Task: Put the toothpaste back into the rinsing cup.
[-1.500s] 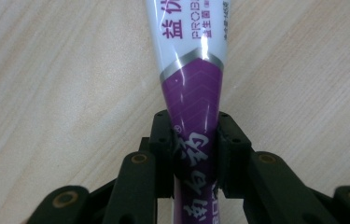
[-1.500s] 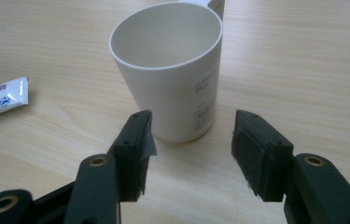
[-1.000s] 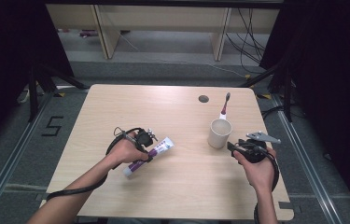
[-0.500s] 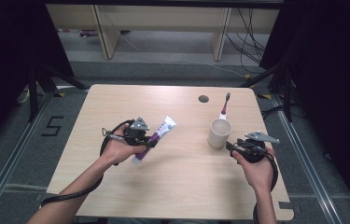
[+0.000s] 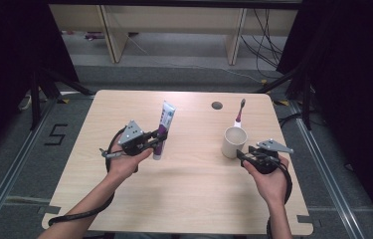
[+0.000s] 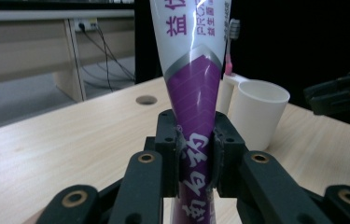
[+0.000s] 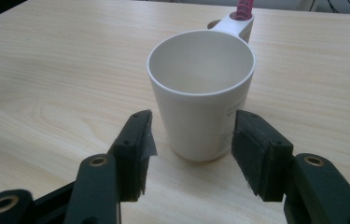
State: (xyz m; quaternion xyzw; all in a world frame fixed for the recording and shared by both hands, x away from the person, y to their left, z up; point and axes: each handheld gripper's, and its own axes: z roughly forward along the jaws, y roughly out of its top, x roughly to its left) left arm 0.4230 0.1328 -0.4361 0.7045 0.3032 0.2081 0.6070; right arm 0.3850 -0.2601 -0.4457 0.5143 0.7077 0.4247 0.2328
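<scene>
A purple and white toothpaste tube (image 5: 164, 118) stands upright above the table, cap end down. My left gripper (image 5: 156, 140) is shut on its lower purple part. In the left gripper view the pads (image 6: 219, 149) press the tube (image 6: 193, 88) from both sides. A white cup (image 5: 234, 142) stands at the right, with a pink toothbrush (image 5: 239, 113) upright in a holder on its far side. My right gripper (image 5: 241, 155) stays open just short of the cup (image 7: 200, 93), and its pads (image 7: 140, 140) do not touch it.
The wooden table (image 5: 189, 199) has a small round hole (image 5: 217, 105) near its far edge. Shelving legs and cables lie on the floor beyond the table. Dark curtains flank both sides.
The left gripper has raised the toothpaste tube off the table and tipped it from lying slanted to upright. The right gripper and the cup have kept still.
</scene>
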